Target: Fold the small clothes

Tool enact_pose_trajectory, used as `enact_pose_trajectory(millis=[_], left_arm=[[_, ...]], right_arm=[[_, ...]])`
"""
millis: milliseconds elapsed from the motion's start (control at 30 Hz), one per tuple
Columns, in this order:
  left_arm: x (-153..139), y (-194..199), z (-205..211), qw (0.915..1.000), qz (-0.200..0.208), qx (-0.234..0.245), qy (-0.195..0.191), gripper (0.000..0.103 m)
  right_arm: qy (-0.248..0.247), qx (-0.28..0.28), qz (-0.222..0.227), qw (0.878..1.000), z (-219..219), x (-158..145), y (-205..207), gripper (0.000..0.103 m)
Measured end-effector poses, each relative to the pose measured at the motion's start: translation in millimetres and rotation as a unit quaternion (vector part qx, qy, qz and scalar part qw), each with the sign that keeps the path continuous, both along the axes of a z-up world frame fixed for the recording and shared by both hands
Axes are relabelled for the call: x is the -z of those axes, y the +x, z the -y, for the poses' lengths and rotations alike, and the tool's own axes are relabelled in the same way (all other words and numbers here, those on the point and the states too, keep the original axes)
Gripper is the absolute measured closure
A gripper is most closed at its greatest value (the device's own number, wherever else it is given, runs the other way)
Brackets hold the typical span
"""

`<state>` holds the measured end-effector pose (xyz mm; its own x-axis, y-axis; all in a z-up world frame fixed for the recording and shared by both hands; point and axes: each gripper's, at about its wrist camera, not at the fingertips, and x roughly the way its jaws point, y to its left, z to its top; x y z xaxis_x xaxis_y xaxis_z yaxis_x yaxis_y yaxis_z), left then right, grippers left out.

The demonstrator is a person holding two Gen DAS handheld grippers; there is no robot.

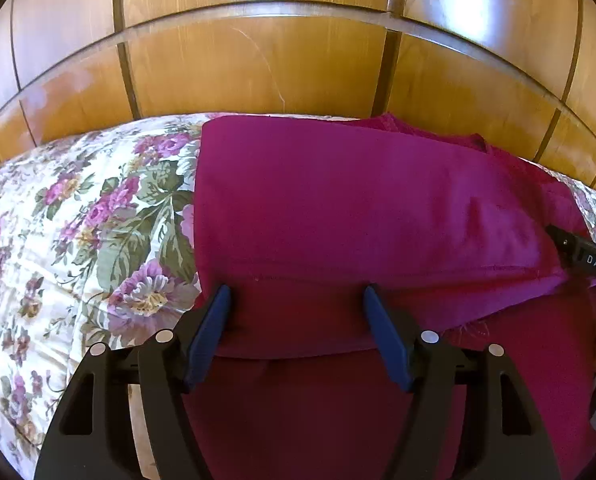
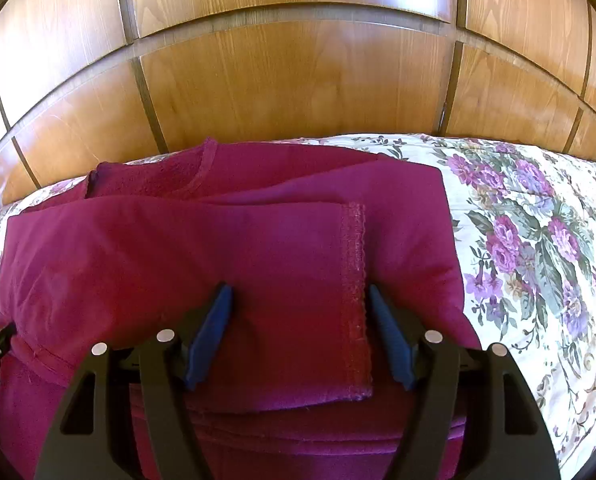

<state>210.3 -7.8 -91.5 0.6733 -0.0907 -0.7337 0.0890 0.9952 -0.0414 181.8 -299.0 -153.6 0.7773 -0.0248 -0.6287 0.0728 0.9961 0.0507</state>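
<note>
A: Where is the garment?

B: The magenta garment [image 2: 225, 248] lies on the bed with the floral bedspread [image 2: 538, 240], in front of the wooden wardrobe [image 2: 298, 80]. It looks partly folded: a sleeve with a stitched cuff [image 2: 354, 280] is laid across the body, and the left side shows a straight folded edge in the left wrist view.

A: And the jaws?

B: The left gripper [image 1: 298, 300] has its jaws spread wide above the near part of the cloth, and nothing is pinched. The right gripper [image 2: 298, 300] is the same, its jaws standing wide on either side of the cuff without pressing it.

A: So how much is left?

B: I judge the side folds done. The neckline [image 2: 205, 168] still lies out at the far end, so a fold bringing the near end over seems left, then a smoothing, before it counts as a compact bundle
</note>
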Motion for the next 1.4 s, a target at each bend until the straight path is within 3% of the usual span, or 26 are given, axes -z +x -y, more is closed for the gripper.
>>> enact_pose_trajectory(millis=[467,567,633,700,967,1400], left_arm=[[-39.2,-56.2,-8.2,0.9994,0.033,-0.006,-0.01,0.035],[-47.7,-72.5,-10.0,0.9989,0.046,-0.003,-0.007,0.035],[-51.4,-82.3,-13.4,0.9987,0.051,-0.003,-0.006,0.035],[-53.3,-89.4,-17.7,0.9986,0.052,-0.005,-0.007,0.035],[-49.7,-112.4,-33.9,0.9988,0.043,-0.021,-0.015,0.035],[-29.0,-152.4,-53.0,0.9993,0.013,-0.03,-0.021,0.035]], right_arm=[[-0.004,0.003,-0.002,1.0,-1.8,-1.9,-1.3,0.03],[0.002,0.003,-0.01,1.0,-2.3,-4.0,-2.4,0.025],[0.006,-0.006,-0.019,1.0,-2.7,-6.1,-4.4,0.012],[0.001,-0.005,-0.025,1.0,-4.2,-8.9,-10.5,0.011],[0.014,-0.02,-0.023,0.999,-10.8,-10.3,-61.3,0.009],[0.015,-0.088,-0.069,0.994,-19.3,18.6,-143.0,0.007]])
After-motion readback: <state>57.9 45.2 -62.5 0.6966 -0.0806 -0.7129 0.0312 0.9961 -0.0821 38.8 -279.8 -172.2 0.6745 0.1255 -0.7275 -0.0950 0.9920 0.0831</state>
